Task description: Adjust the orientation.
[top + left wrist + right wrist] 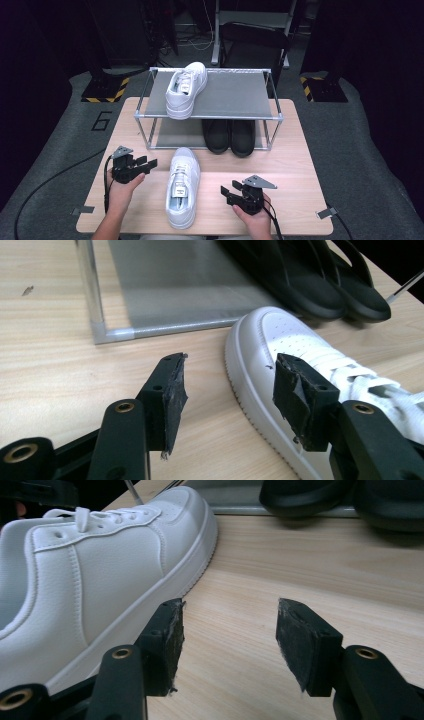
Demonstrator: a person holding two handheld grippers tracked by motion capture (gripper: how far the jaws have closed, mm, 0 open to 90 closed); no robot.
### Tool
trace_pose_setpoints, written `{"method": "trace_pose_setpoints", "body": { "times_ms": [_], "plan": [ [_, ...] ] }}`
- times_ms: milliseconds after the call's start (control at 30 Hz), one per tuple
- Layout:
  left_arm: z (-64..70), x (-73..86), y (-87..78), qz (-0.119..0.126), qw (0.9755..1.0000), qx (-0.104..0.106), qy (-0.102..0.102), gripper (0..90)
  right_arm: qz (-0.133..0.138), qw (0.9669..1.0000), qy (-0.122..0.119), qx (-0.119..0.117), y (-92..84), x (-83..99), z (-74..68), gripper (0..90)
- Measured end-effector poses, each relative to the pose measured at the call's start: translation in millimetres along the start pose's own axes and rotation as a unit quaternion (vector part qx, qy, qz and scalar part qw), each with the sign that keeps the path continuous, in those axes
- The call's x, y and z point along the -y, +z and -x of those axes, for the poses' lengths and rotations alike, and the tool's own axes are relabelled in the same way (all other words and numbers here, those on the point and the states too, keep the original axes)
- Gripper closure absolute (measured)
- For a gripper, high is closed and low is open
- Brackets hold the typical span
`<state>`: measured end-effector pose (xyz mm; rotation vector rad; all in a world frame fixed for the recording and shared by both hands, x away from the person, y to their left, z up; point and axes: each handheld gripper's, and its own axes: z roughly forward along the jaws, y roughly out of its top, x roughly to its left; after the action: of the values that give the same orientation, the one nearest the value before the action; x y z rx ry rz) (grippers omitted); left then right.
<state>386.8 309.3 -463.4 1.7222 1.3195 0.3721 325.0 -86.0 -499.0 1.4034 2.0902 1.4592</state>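
A white sneaker (182,186) lies on the worktop (290,165) between the left gripper (148,164) and right gripper (226,192), both wide open, gripping nothing, before a shoe rack (220,95).

We saw a second white sneaker (186,90) resting on the top shelf of a metal shoe rack (227,117), a pair of black shoes (229,135) on its lower shelf, all upon a wooden table (295,165).

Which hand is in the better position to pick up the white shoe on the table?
Probably left. The left gripper is open, close beside the white shoe toe. The right gripper, also open, faces bare table.
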Motion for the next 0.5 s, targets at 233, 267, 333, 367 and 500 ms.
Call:
{"method": "trace_pose_setpoints", "body": {
  "times_ms": [233, 267, 333, 367, 500],
  "plan": [
    [-3.7, 11.2, -0.6, -0.006, 0.9997, -0.016, 0.019, 46.2, -0.002, 0.9994, -0.017, -0.029, 6.7, -5.9, -18.5, 44.4],
    [-3.8, 13.0, 0.1, -0.006, 0.9997, -0.016, 0.019, 46.1, -0.004, 0.9993, -0.017, -0.032, 7.7, -6.6, -21.5, 44.4],
    [-4.8, 16.9, 2.3, -0.005, 0.9997, -0.016, 0.018, 46.1, -0.002, 0.9991, -0.023, -0.036, 9.0, -7.5, -26.0, 44.4],
    [-5.7, 18.0, 3.0, -0.007, 0.9996, -0.017, 0.020, 46.2, -0.002, 0.9988, -0.027, -0.040, 9.8, -8.2, -27.9, 44.4],
    [-5.7, 21.9, 4.7, -0.008, 0.9998, -0.014, 0.015, 46.2, -0.009, 0.9983, -0.031, -0.048, 12.8, -12.7, -34.8, 43.9]
  ]
}}
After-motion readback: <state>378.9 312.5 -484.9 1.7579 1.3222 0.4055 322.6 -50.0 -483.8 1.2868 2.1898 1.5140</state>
